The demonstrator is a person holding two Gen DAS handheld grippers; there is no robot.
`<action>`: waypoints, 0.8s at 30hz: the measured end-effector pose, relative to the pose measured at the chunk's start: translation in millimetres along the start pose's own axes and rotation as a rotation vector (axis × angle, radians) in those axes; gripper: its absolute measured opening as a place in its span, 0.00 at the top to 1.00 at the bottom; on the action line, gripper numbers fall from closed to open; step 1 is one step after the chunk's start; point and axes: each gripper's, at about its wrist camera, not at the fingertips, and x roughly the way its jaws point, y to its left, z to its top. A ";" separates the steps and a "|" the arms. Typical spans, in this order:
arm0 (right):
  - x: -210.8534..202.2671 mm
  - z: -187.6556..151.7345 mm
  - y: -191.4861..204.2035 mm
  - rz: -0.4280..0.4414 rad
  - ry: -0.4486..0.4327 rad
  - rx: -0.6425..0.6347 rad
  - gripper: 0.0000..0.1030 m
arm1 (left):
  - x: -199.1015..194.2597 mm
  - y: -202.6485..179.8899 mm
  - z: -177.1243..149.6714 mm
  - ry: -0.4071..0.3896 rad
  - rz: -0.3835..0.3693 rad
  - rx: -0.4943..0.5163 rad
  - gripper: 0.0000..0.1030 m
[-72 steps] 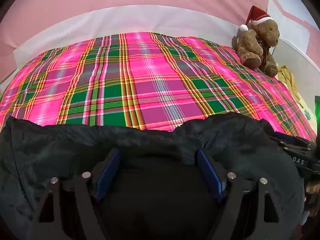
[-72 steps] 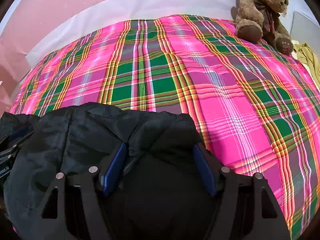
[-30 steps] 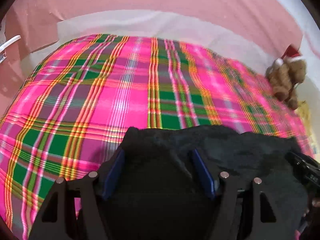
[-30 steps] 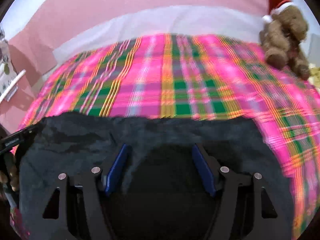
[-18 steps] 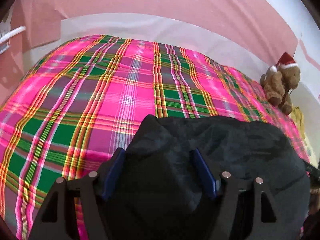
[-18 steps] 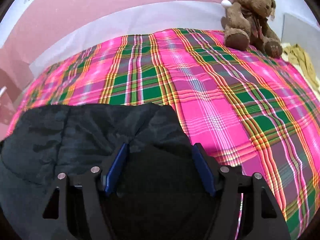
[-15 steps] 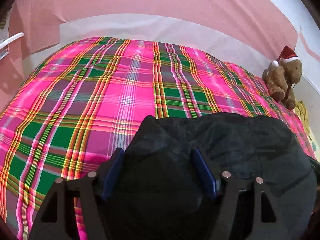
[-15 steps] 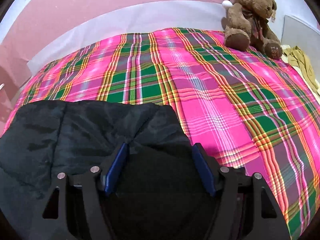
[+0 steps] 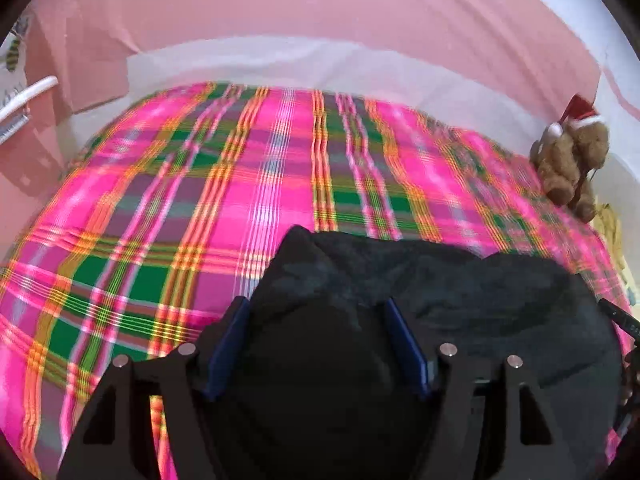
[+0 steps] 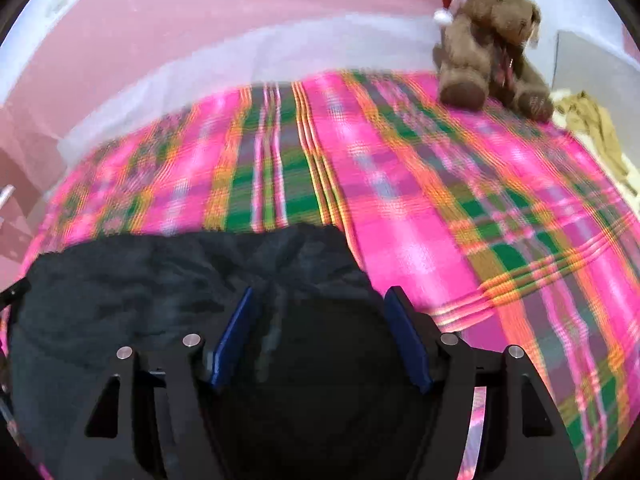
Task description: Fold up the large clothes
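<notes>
Dark garment (image 9: 460,292) spans both wrist views, bunched between each gripper's blue pads and hanging slack across the near part of the bed (image 9: 160,216).

Left gripper (image 9: 316,344): jaws wide and closing slightly, fabric heaped between them. Cloth fills the gap, but whether the pads actually press on it can't be told. It has the garment's left corner, which peaks up just past the fingertips.

Right gripper (image 10: 320,332): jaws wide, steady, also stuffed with cloth at the garment's right corner; pinch likewise unclear. Blur in this view suggests the hand is moving.

Likely reason for the hold: one corner per gripper keeps an edge taut between both, so the piece can be carried and laid flat on the plaid blanket (image 10: 500,216) for folding. Garment sits at the blanket's near edge, mostly off the surface; fold not yet started, by the look of it.

Teddy bear (image 10: 492,40) in a Santa hat sits at the far right corner, yellowish cloth (image 10: 596,128) beside it, both well apart from the garment.
</notes>
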 end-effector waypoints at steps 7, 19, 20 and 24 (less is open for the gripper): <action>2.7 2.2 61.8 0.076 0.004 -0.145 0.35 | -26.6 -59.1 10.9 -0.072 0.003 0.099 0.31; 33.3 -6.8 42.4 0.073 0.073 -0.121 0.35 | 2.8 34.3 -8.3 0.041 0.024 -0.159 0.32; 26.1 -3.3 39.8 0.077 0.050 -0.116 0.35 | -5.2 33.6 -6.5 0.024 0.035 -0.162 0.33; 9.2 8.5 22.1 0.052 -0.008 -0.089 0.35 | -44.4 19.9 11.3 -0.098 0.050 -0.122 0.33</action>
